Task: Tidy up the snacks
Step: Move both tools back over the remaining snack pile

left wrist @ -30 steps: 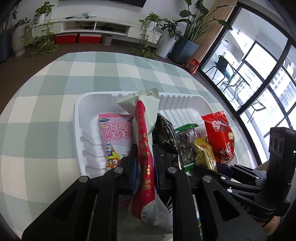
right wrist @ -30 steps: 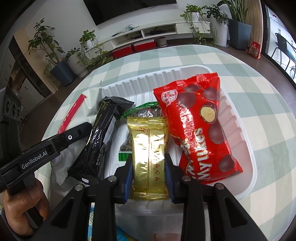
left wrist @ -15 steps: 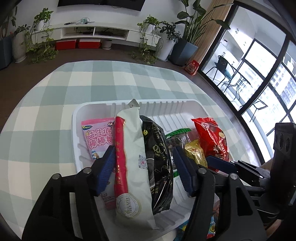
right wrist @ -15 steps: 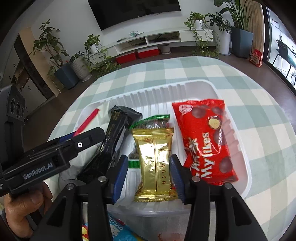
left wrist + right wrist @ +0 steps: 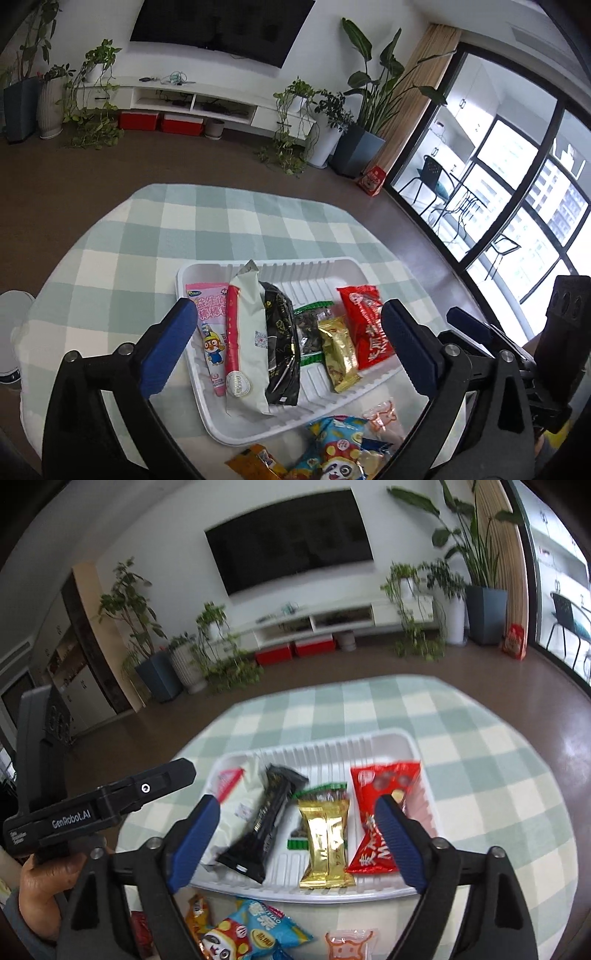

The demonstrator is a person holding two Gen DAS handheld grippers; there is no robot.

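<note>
A white tray [image 5: 295,263] on the checked cloth holds a row of snacks: a pink pack [image 5: 210,332], a white-and-red pack [image 5: 245,343], a black pack [image 5: 280,343], a gold pack [image 5: 338,354] and a red pack [image 5: 365,325]. My left gripper [image 5: 288,310] hangs above the tray, jaws opening wide, gripping nothing. My right gripper [image 5: 295,801] is also raised over the tray [image 5: 332,893], its jaws opening above the gold pack [image 5: 327,834], with nothing pressed between the pads. The white-and-red pack and the gold pack lie flat in the tray.
Loose snacks lie on the cloth in front of the tray: a blue panda pack [image 5: 340,450], an orange pack [image 5: 258,461] and a clear pack with orange print [image 5: 351,941]. A hand [image 5: 40,886] holds the left gripper. The table's round edge drops to brown floor.
The left gripper let go of the white-and-red pack and the right let go of the gold pack. Both opened wide and rose back from the tray, where the packs now lie.
</note>
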